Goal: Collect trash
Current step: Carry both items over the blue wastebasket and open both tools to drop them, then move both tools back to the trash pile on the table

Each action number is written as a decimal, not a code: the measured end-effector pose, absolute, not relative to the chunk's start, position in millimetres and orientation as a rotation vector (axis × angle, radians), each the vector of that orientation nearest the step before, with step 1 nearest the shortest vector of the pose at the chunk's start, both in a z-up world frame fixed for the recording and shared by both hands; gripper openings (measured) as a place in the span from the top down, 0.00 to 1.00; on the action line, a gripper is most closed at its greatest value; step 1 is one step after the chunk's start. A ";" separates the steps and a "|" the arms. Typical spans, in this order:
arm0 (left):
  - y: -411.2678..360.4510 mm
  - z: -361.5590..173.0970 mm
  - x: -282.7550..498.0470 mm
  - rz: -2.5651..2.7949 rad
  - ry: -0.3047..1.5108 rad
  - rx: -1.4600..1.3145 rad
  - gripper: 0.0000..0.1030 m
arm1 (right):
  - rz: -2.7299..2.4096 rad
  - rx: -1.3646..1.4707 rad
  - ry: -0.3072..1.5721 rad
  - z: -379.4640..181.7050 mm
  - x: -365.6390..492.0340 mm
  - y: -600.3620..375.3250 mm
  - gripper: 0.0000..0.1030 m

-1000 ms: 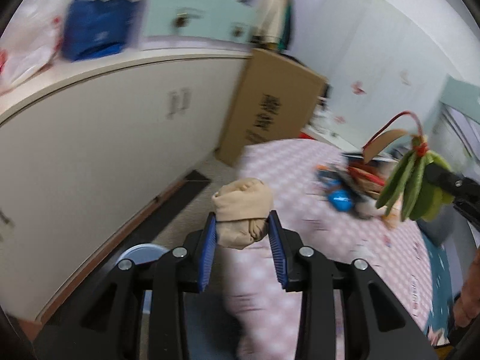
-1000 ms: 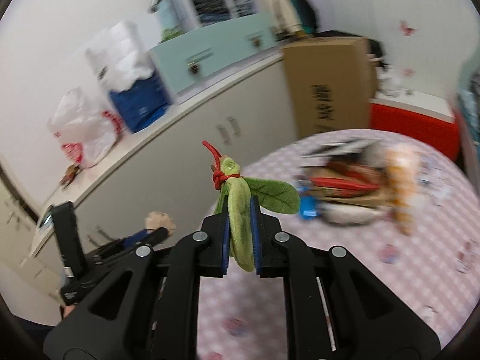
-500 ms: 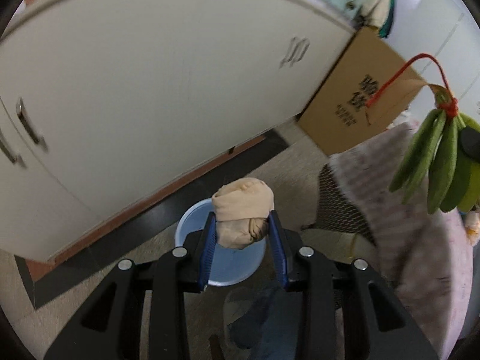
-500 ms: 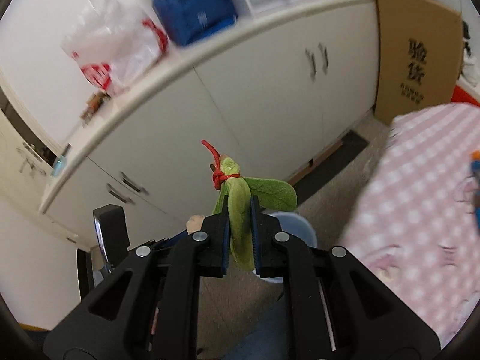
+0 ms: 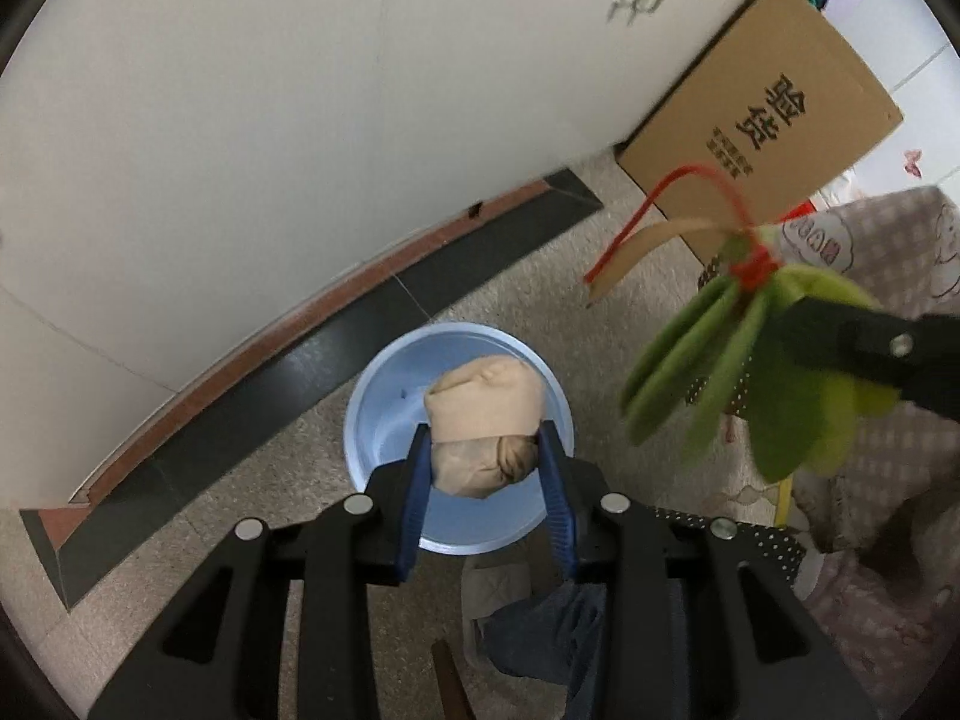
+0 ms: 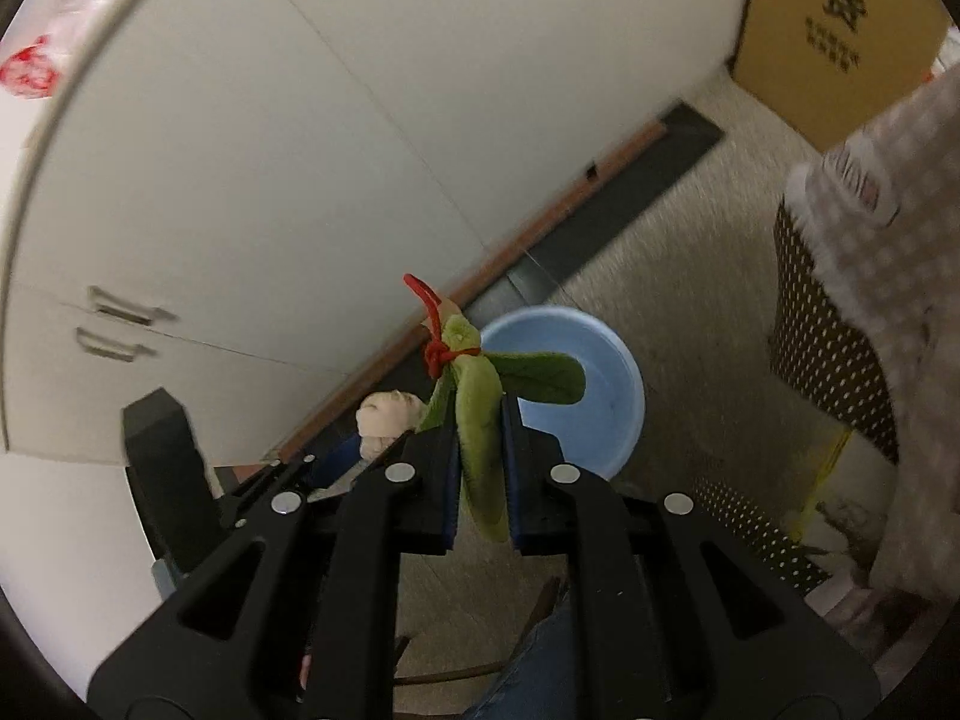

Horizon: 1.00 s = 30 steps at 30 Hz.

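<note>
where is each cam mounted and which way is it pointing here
Left wrist: sits on the left tongs, aimed steeply down at the blue bin on the floor; its own fingers, opening around the tan wad, show, plus the right tongs' finger at the right edge.
Right wrist: sits on the right tongs, also aimed down; its fingers clamp the green leaf bundle, left tongs at lower left.
Shared: bin, wad, bundle, cardboard box, white cabinets.

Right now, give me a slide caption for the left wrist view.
Left gripper, jaws opening, holds a beige wad above the blue bin.
</note>
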<state>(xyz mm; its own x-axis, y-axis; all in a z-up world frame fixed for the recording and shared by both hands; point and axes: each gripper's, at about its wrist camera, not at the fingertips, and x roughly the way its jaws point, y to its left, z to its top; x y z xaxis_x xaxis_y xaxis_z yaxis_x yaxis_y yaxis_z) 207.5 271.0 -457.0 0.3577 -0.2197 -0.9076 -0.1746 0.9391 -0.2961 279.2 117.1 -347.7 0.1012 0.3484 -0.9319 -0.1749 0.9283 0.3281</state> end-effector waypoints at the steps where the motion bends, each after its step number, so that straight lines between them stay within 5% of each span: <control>1: 268.4 -463.9 209.3 -0.042 1.221 -0.369 0.56 | 0.388 0.161 1.438 -354.3 280.6 116.9 0.79; 2: 267.3 -466.7 212.6 -0.047 1.226 -0.366 0.49 | 0.384 0.172 1.447 -358.4 281.3 116.2 0.72; 4: 265.2 -472.1 216.0 -0.047 1.229 -0.354 0.22 | 0.365 0.183 1.446 -361.7 281.6 112.1 0.35; 10: 271.6 -471.8 218.0 0.028 1.247 -0.357 0.16 | 0.346 0.159 1.426 -355.3 281.3 113.9 0.09; 21: 285.9 -397.8 185.3 0.119 1.157 -0.370 0.11 | 0.444 0.056 1.254 -294.3 257.8 126.2 0.06; 30: 261.3 -298.8 160.1 0.116 0.943 -0.283 0.11 | 0.548 0.059 0.924 -192.3 210.6 86.3 0.06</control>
